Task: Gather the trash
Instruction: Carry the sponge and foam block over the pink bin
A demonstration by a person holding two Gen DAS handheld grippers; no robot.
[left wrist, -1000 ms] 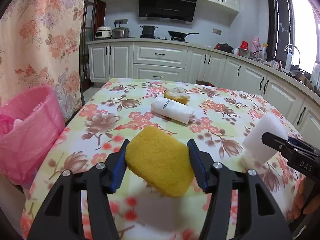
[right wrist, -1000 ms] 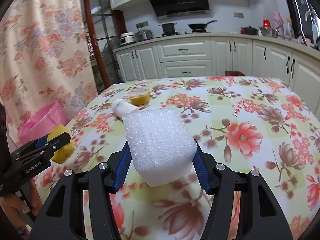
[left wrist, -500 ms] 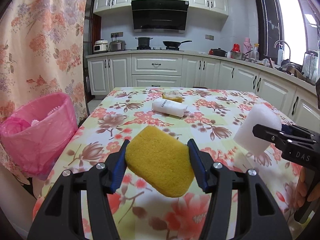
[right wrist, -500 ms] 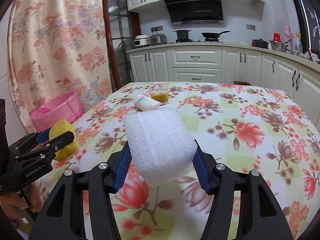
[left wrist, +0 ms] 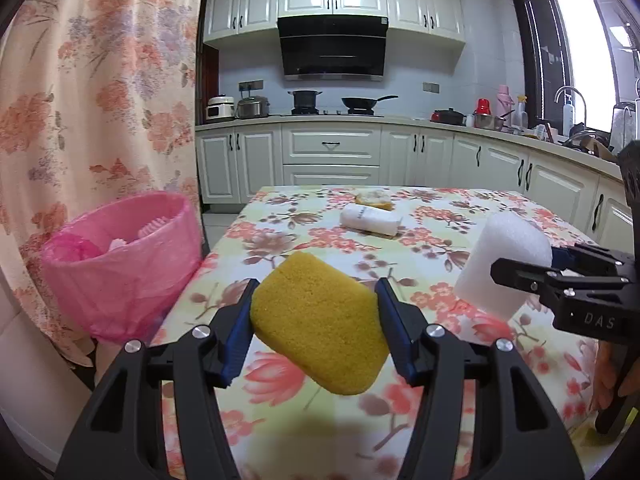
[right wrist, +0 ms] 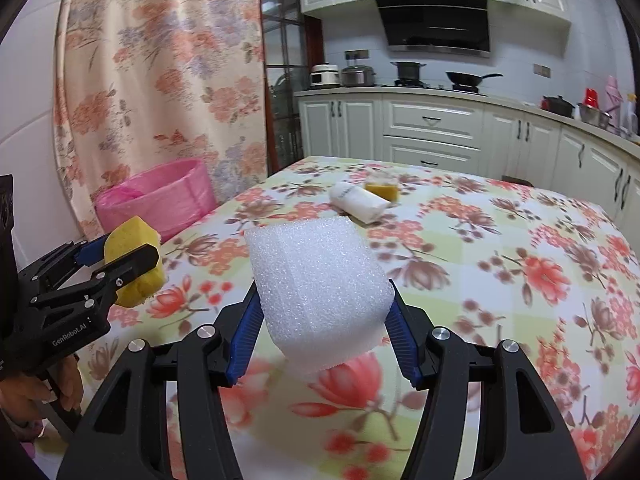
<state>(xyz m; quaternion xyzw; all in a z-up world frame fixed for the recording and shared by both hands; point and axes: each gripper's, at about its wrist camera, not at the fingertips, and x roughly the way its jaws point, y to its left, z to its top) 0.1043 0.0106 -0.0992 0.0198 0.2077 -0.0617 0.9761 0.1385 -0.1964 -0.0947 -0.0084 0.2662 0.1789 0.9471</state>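
Two pieces of trash are aloft at once over a flowered kitchen table, one in each handheld gripper.

Left wrist view: the left gripper (left wrist: 314, 316) has its blue pads pressed against both ends of a yellow sponge (left wrist: 318, 320), which hangs tilted between them, its long axis running from about 10 o'clock down to 4 o'clock. The pink-lined trash bin (left wrist: 120, 272) stands off the table's left edge, at roughly 9 to 10 o'clock from the sponge and near it (the liner already holds some pink scraps). The right gripper (left wrist: 528, 274) enters from 3 o'clock, closed on a white foam block (left wrist: 504, 256). Farther back, at 12 o'clock, a white roll (left wrist: 370, 219) lies on the tablecloth (left wrist: 440, 216) with a small yellow-filled cup (left wrist: 374, 199) just behind it.

Right wrist view: the right gripper (right wrist: 320, 312) clamps the white foam block (right wrist: 316, 288) by its sides, the block's length pointing away along the fingers. The bin (right wrist: 160, 196) sits at about 10 o'clock, well apart, with the left gripper (right wrist: 120, 258) and its sponge (right wrist: 134, 260) between the two. The roll (right wrist: 360, 200) and cup (right wrist: 382, 188) lie near 12 o'clock.

Judging by these positions, the left hand is the nearer to the bin and looks set to drop first; the foam must cross farther leftward.
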